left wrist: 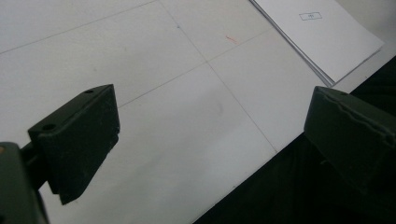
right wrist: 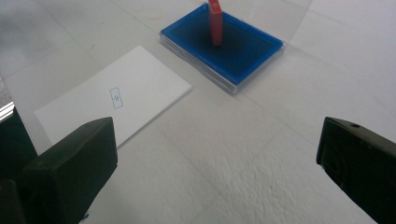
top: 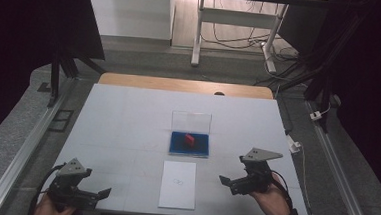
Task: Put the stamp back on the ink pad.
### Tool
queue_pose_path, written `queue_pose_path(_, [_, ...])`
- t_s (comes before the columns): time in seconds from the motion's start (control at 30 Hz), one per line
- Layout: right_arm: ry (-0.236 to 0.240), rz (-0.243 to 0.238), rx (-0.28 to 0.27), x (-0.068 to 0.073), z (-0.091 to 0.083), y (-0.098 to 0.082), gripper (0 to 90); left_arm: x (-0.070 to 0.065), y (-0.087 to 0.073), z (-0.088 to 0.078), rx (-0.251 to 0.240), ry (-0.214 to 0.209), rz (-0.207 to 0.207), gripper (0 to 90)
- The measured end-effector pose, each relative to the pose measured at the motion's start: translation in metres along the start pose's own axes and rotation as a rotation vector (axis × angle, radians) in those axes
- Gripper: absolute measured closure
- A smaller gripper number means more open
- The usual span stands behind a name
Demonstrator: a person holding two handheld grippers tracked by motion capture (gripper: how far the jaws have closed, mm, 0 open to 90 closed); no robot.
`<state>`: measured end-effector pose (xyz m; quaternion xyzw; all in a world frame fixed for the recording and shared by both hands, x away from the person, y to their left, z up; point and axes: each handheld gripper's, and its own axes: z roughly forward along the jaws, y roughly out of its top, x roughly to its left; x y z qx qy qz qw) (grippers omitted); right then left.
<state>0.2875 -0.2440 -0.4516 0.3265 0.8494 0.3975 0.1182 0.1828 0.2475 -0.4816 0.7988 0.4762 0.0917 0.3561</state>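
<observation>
Both jaws gape wide. Bring the right gripper [top: 231,181] squarely over the stamp [right wrist: 215,21], upper centre, left gripper [top: 98,194] idle.

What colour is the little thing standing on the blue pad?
Red; the right gripper view shows it best.
</observation>
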Motion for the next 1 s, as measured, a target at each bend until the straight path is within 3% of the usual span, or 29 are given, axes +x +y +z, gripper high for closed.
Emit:
queue_pose_path(0.37, [-0.089,0.048,0.001,-0.004,-0.033,-0.025,0.0,0.000,0.000,0.000,-0.002,-0.003,-0.001,3.9])
queue_pose_path(0.67, [-0.145,0.123,0.001,-0.007,-0.056,-0.050,0.0,0.000,0.000,-0.001,-0.004,-0.005,-0.001,3.6])
queue_pose_path(1.0, [-0.172,0.166,0.016,-0.009,-0.065,-0.061,0.0,0.001,0.000,0.000,-0.004,-0.006,-0.001,3.6])
